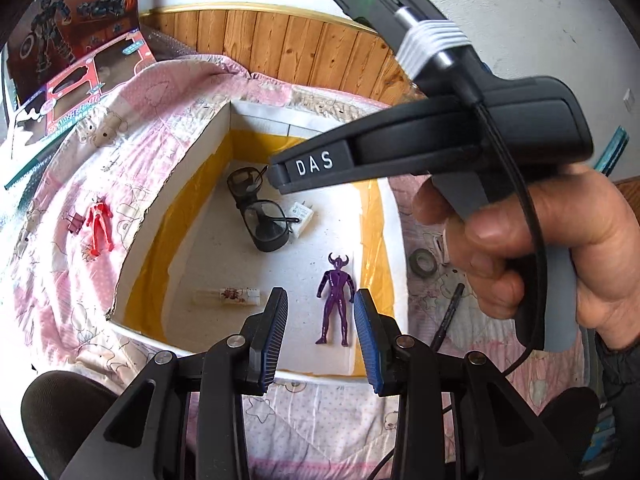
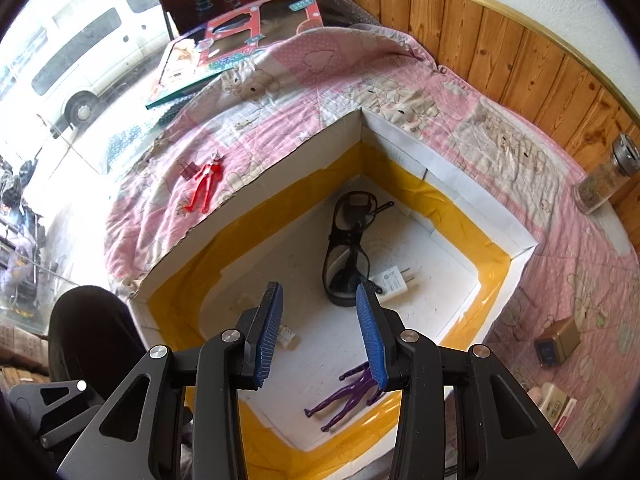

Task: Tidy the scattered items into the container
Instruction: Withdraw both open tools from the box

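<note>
Left gripper (image 1: 320,334) hangs over the near edge of the box (image 1: 208,148), fingers spread apart, nothing between them. Right gripper (image 2: 320,330) also released, fingers wide, empty, hovering above the box interior; in the left wrist view its black body crosses the upper right, held by the person's right hand (image 1: 540,252).

Box is white cardboard with yellow tape along the inner bottom edges, sitting on a pink quilt (image 2: 360,72) with bear prints. Inside the box: purple figure (image 1: 336,300) lying flat near the right wall, black glasses (image 1: 258,212) folded near the far corner, white charger plug (image 1: 301,216) touching the glasses' frame, clear small tube with dark red marks (image 1: 226,295) lying near the left wall.

Outside the box, on the quilt: red figure (image 1: 98,226) lying flat left of the box wall, a small dark red clip (image 1: 75,221) just beside it. Right of the box in the left wrist view: roll of dark tape (image 1: 425,262) and a black pen (image 1: 450,316), both on the quilt. Right wrist view shows a small gold cube (image 2: 558,340) on the quilt right of the box, a glass shaker jar (image 2: 608,176) upright near the wood wall panel, a small carton at the right edge, partly cut off. Toy packaging boxes (image 2: 248,36) lie at the far end of the quilt
</note>
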A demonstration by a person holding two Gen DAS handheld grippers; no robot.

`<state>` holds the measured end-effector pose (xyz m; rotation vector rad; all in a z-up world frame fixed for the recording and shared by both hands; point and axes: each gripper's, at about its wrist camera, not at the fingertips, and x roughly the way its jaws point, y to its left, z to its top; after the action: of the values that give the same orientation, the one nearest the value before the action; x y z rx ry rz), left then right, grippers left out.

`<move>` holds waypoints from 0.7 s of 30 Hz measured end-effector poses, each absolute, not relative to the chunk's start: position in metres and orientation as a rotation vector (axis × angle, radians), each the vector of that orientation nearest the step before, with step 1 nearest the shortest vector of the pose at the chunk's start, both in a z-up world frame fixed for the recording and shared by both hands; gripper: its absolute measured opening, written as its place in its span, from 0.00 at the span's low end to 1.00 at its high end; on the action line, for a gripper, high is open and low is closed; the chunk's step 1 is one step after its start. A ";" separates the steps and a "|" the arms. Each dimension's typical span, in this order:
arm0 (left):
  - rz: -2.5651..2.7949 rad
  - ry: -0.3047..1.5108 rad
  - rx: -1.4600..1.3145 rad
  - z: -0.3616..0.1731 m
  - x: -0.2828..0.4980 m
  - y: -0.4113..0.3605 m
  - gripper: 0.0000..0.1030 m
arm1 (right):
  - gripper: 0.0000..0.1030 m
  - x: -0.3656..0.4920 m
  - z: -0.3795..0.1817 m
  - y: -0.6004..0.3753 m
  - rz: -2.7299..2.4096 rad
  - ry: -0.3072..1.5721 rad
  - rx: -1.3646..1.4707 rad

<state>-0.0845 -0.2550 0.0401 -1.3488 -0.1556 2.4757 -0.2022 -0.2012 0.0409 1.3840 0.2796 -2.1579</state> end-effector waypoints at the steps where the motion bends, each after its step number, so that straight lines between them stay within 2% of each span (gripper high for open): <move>1: 2.478 -0.150 -1.344 0.042 -0.083 -0.254 0.35 | 0.39 -0.198 0.043 -0.199 -2.158 0.273 1.377; 21: 2.542 -0.043 -1.252 0.073 -0.042 -0.228 0.35 | 0.40 -0.124 0.080 -0.162 -2.191 0.199 1.232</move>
<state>-0.0417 -0.2280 0.0728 -1.2520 -0.0427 2.5417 -0.1244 -0.1625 0.0798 1.2322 0.1993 -2.1913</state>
